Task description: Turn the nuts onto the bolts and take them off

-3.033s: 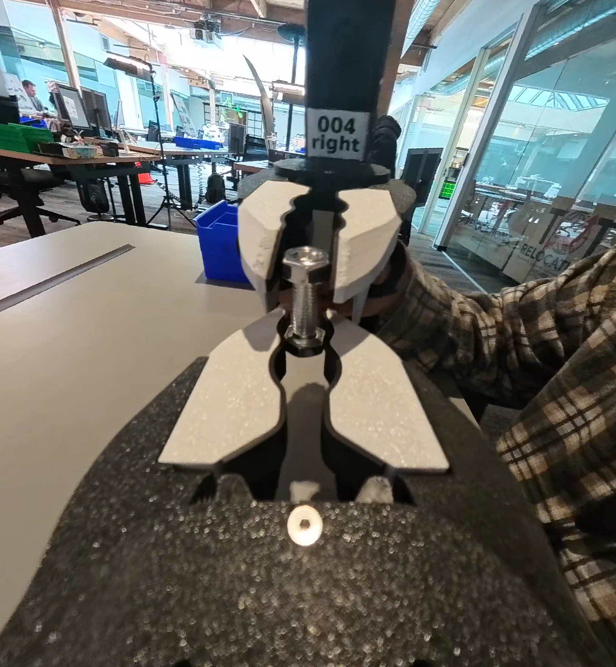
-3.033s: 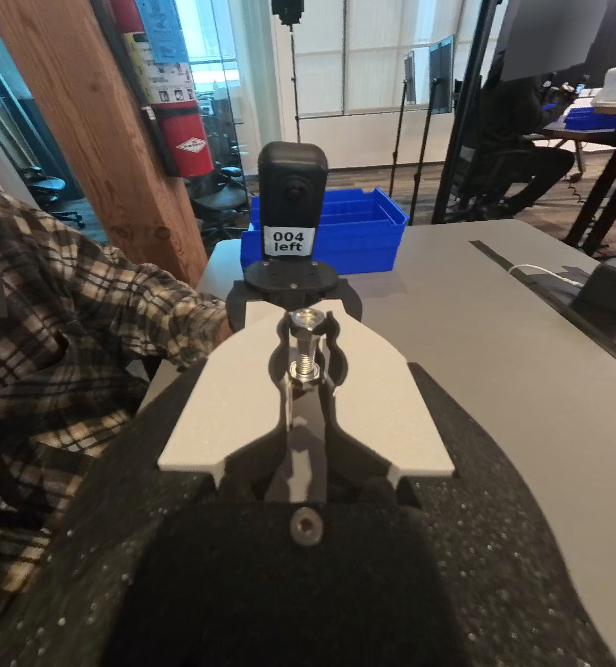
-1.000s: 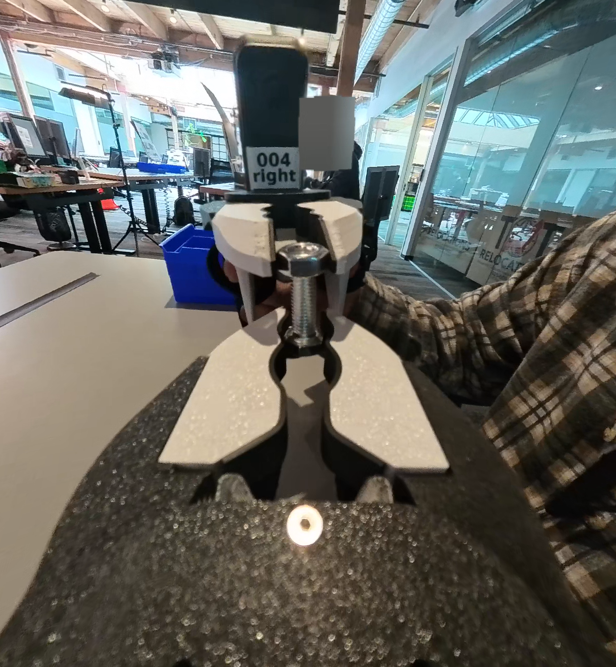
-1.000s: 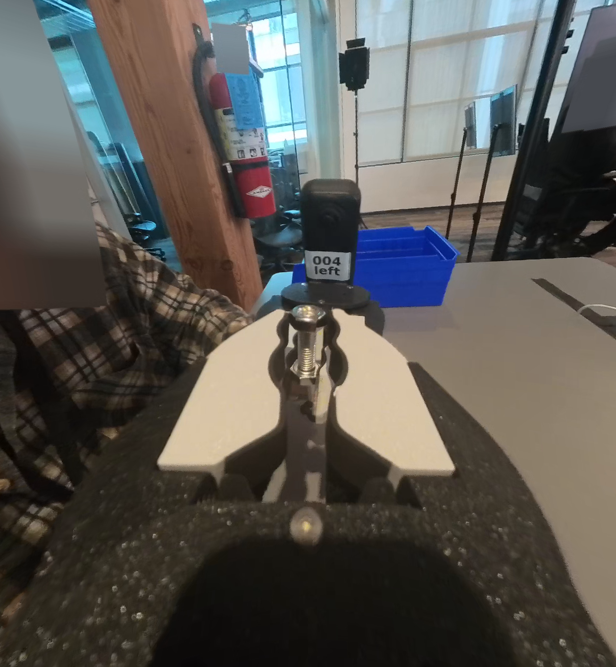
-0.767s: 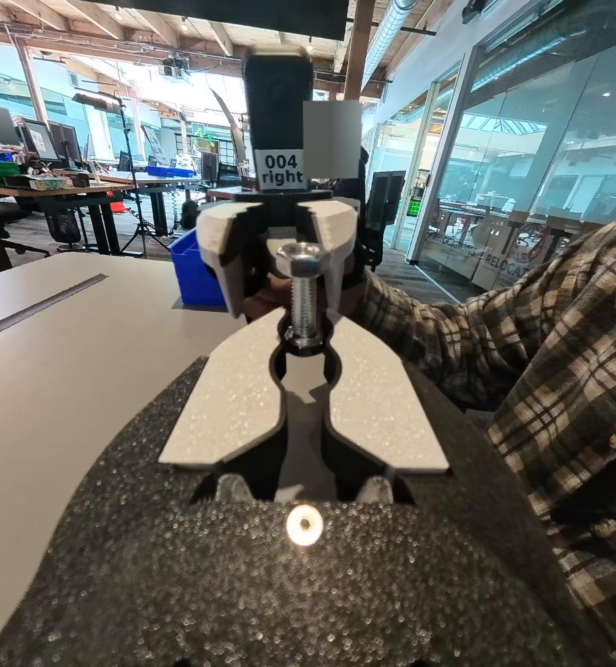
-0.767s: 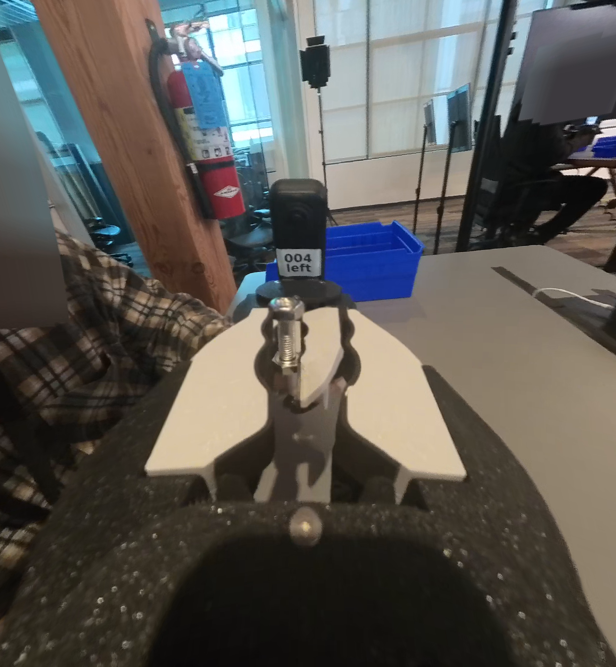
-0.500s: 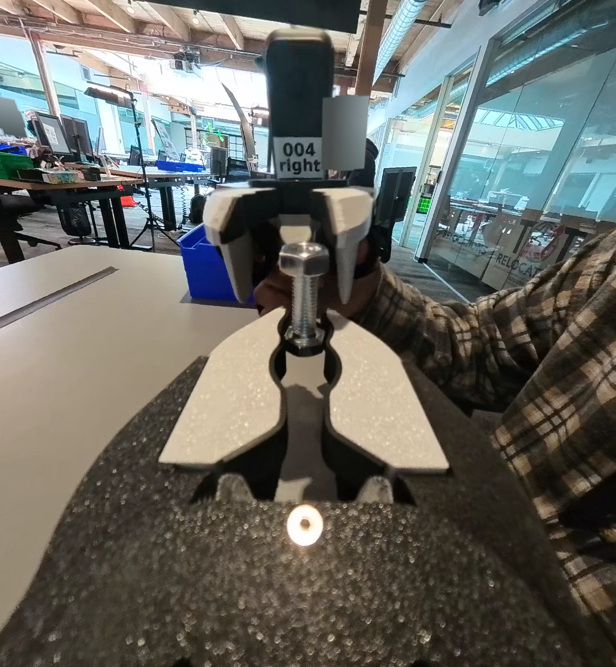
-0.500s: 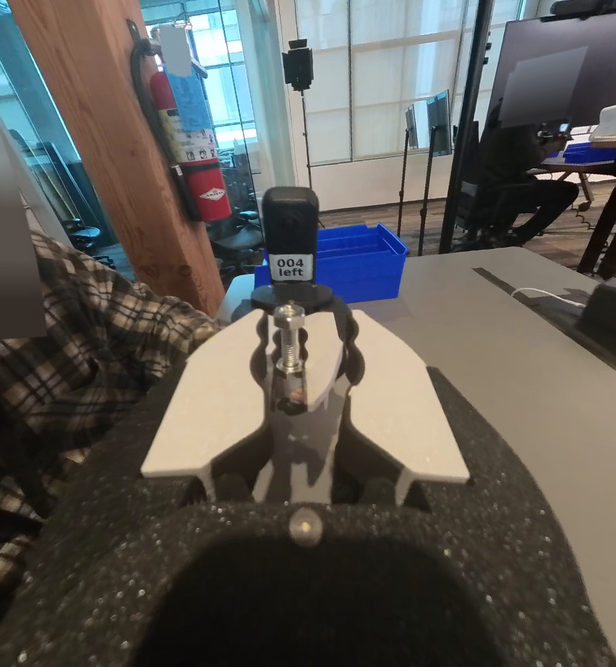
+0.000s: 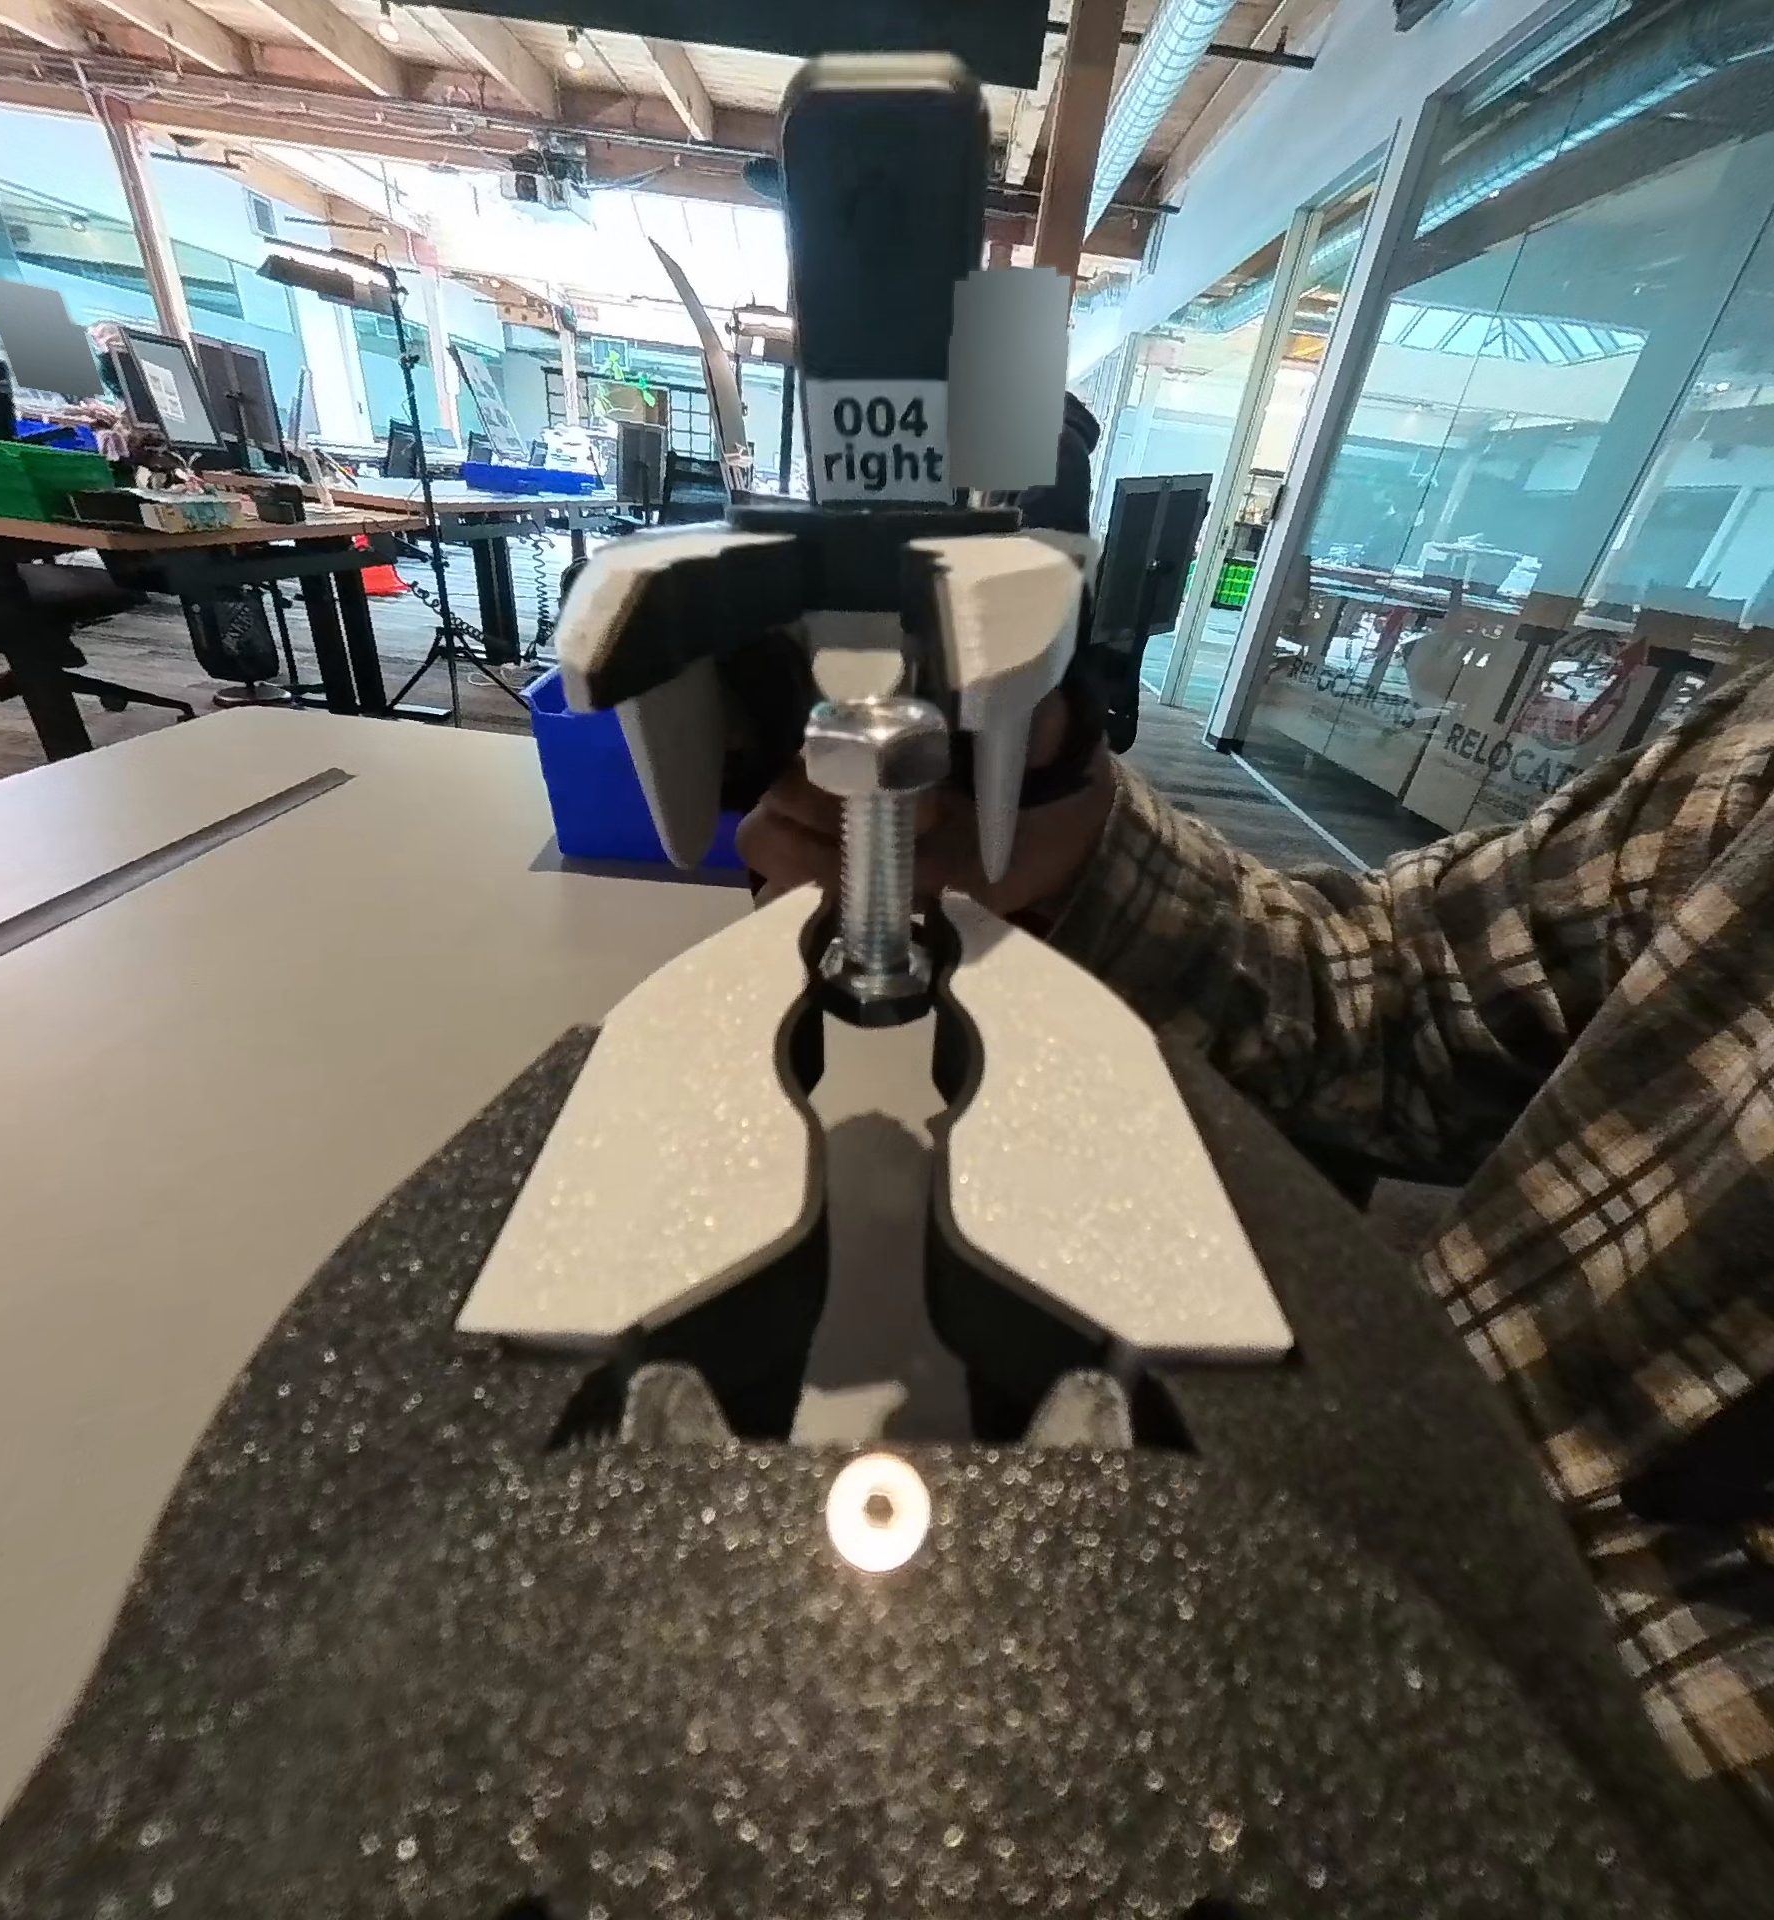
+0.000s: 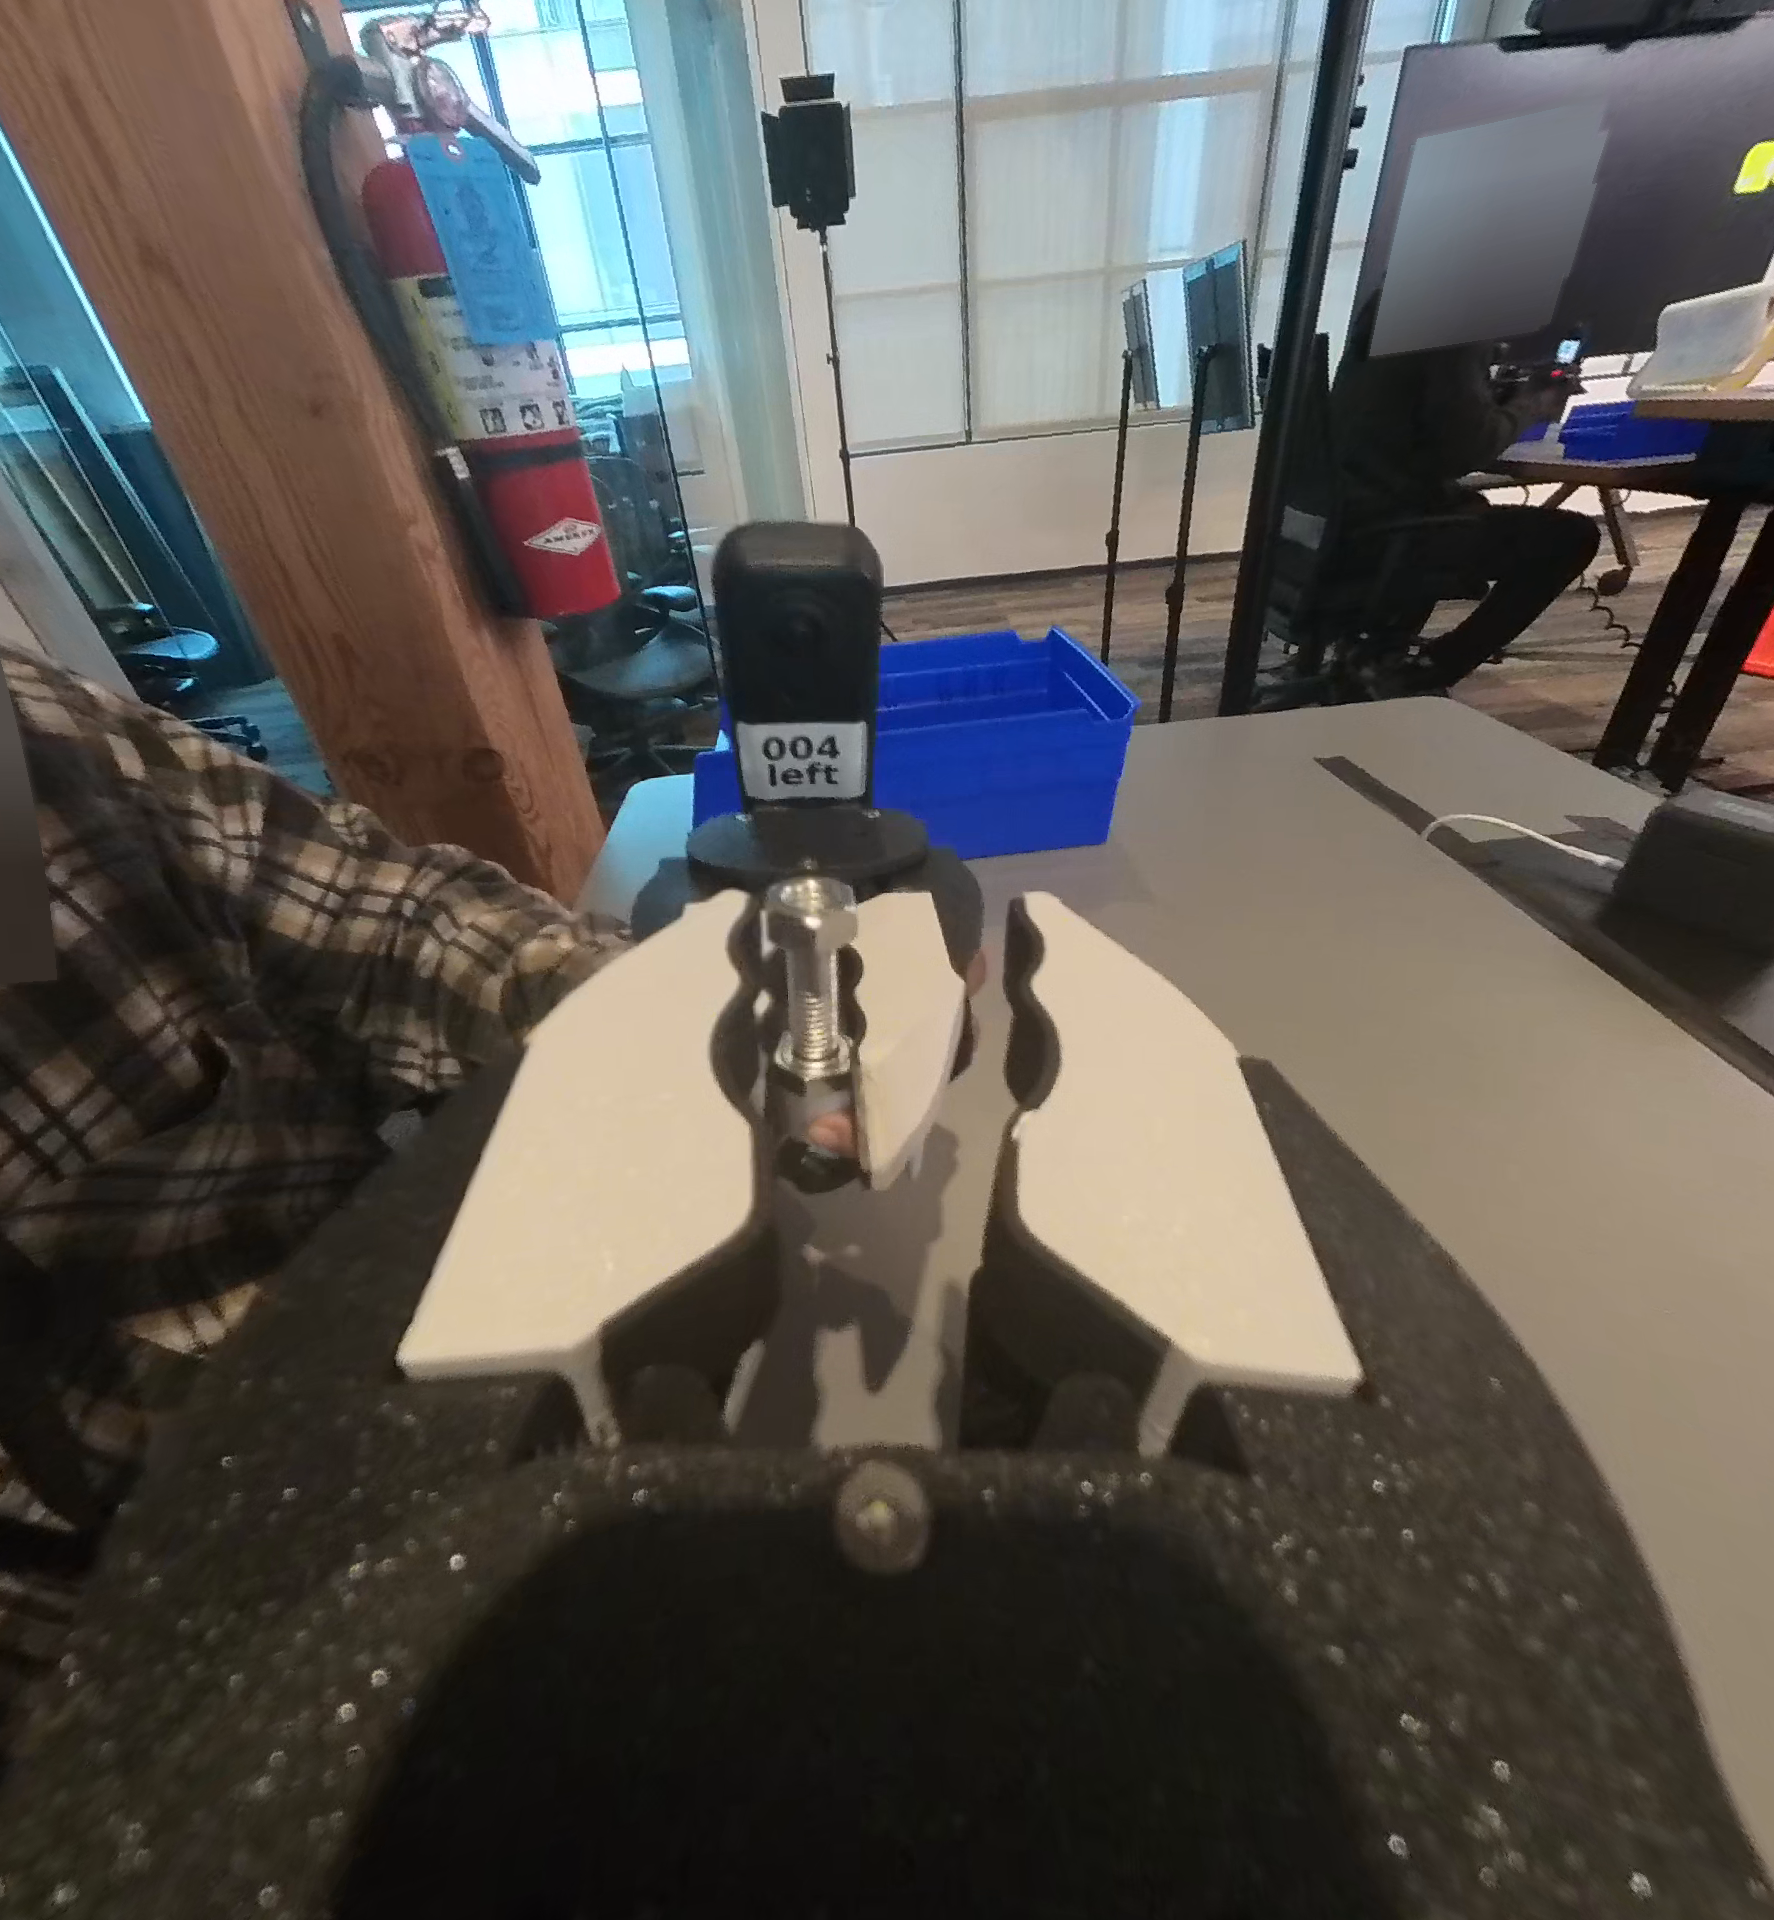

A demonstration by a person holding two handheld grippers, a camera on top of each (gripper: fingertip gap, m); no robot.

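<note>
An open-plan office with timber ceiling beams, glass-walled rooms and rows of desks surrounds a pale grey table (image 9: 187, 1039), where a blue plastic bin (image 10: 997, 758) sits at the far edge. Above the table, the left gripper (image 9: 878, 961) has its white fingers pressed in on a steel nut (image 9: 875, 971), which sits low on the threaded shank of a hex-head bolt (image 9: 875, 831). The bolt stands upright out of the nut, its head uppermost. Facing it from the other side, the right gripper (image 9: 831, 831) hangs over the bolt head with its two white fingers (image 9: 675, 790) spread wide, one on each side of the head and clear of it. In the right wrist view the right gripper (image 10: 872, 956) shows the same wide gap, with the bolt (image 10: 810, 987) and nut (image 10: 808, 1060) seen left of centre, just beside its left finger (image 10: 613, 1143). A plaid-sleeved arm (image 9: 1485, 987) reaches in behind the right gripper. A red fire extinguisher (image 10: 509, 436) hangs on a wooden post (image 10: 239, 416), and a small black box (image 10: 1724, 894) rests near the table's right edge.
</note>
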